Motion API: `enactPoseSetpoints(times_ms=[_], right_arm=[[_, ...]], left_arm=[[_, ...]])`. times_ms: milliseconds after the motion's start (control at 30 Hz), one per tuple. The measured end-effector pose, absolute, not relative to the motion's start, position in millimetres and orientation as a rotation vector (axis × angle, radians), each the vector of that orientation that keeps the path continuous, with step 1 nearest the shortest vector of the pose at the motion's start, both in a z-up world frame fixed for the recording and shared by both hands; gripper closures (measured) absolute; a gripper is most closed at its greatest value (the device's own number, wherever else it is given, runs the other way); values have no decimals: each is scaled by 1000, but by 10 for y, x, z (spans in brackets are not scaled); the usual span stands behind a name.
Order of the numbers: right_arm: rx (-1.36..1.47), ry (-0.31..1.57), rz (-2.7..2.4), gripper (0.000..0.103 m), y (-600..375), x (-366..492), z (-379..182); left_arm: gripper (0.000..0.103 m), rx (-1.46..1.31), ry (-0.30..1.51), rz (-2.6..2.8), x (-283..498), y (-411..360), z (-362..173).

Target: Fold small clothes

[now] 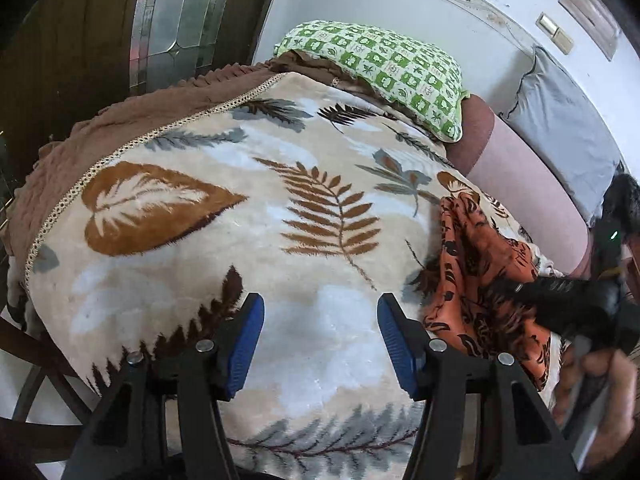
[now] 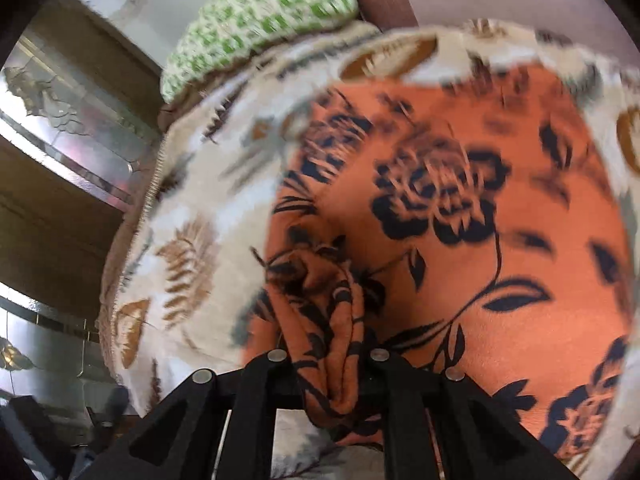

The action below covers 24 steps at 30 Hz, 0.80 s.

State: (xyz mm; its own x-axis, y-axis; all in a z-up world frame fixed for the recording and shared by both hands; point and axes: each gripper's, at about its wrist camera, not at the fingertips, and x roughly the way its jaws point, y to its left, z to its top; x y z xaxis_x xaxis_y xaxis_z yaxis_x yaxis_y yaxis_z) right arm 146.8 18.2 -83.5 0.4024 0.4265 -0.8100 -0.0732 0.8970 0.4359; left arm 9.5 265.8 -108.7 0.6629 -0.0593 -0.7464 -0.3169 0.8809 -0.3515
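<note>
Cloth (image 2: 460, 216): orange with a black flower print, lying on the leaf-print blanket (image 1: 192, 240) of the bed, toward the blanket's right edge in the left wrist view.
Right hand-held gripper (image 2: 332, 364): jaws closed tight on a bunched fold of the cloth's near edge; the fold runs up between the fingers.
Left hand-held gripper (image 1: 320, 344): jaws part-way apart with nothing between the blue pads (image 1: 244, 348); only bare blanket lies ahead.
Key relation: the cloth lies to the right of the left hand-held gripper, so the right hand is the nearer one and already has it.
Cloth's axis: spreads away from the pinched edge toward the pillow (image 1: 376, 68); exact outline blurred.
Next move, likely: the left hand-held gripper must go right for a free edge.
</note>
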Motion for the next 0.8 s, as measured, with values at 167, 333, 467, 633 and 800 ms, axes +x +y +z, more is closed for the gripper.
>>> enactPoseSetpoints(times_ms=[167,333,467,633,800], right_arm=[[313,1135,324,92,366,1463,-930],[424,1161,359,85,255,1462,-1301],[443,1147,429,52,308,1403,-1174],[445,1074,585,24,502,1215,-1000],[690,1056,663,24,200,1171,-1117]], left_arm=[[43,-451,825,112,122,2560,-1019],[43,-449,839,122,72,2595,-1019],[41,-440,845,125,80,2573,-1007],[41,-398,847,118,83,2487,-972],[41,-374,853,117,97,2410,-928]])
